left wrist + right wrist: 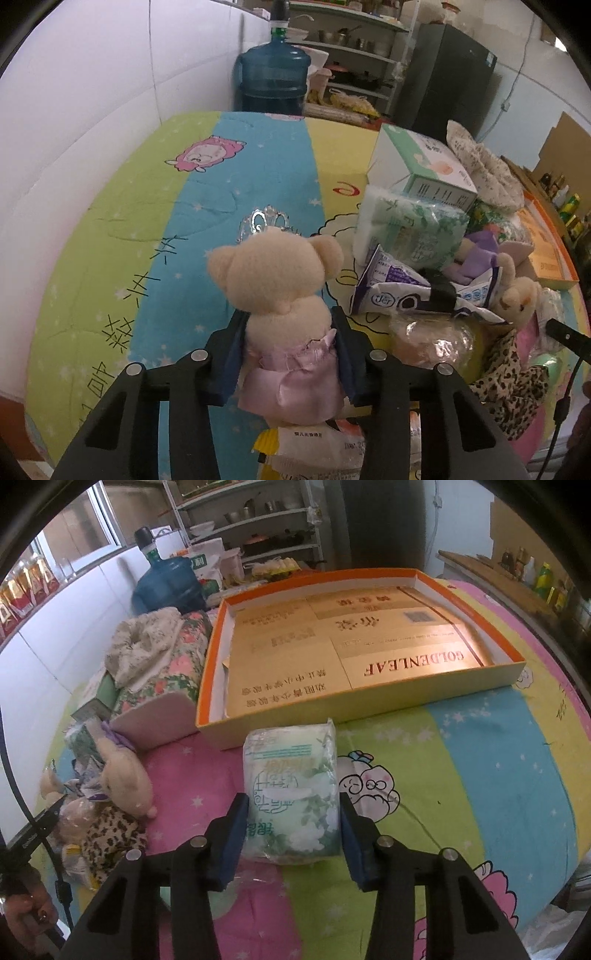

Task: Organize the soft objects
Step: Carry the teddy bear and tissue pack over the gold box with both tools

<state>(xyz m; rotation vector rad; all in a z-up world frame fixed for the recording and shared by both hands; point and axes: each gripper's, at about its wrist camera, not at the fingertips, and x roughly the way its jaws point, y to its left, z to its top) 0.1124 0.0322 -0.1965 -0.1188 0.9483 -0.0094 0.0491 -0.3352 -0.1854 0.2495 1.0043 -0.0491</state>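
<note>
Plush bear point(277, 291) w/ satin skirt in left gripper point(291, 354), crinkly tissue pack point(291, 794) in right gripper point(291, 834)

Striped cartoon quilt point(461, 760) serving as the support surface. Lying directly on it: an open orange-rimmed tray point(369, 698), a floral cushion point(173, 661), and, beside the cushion, a heap of plush toys point(122, 775) and packets point(406, 291).
</note>
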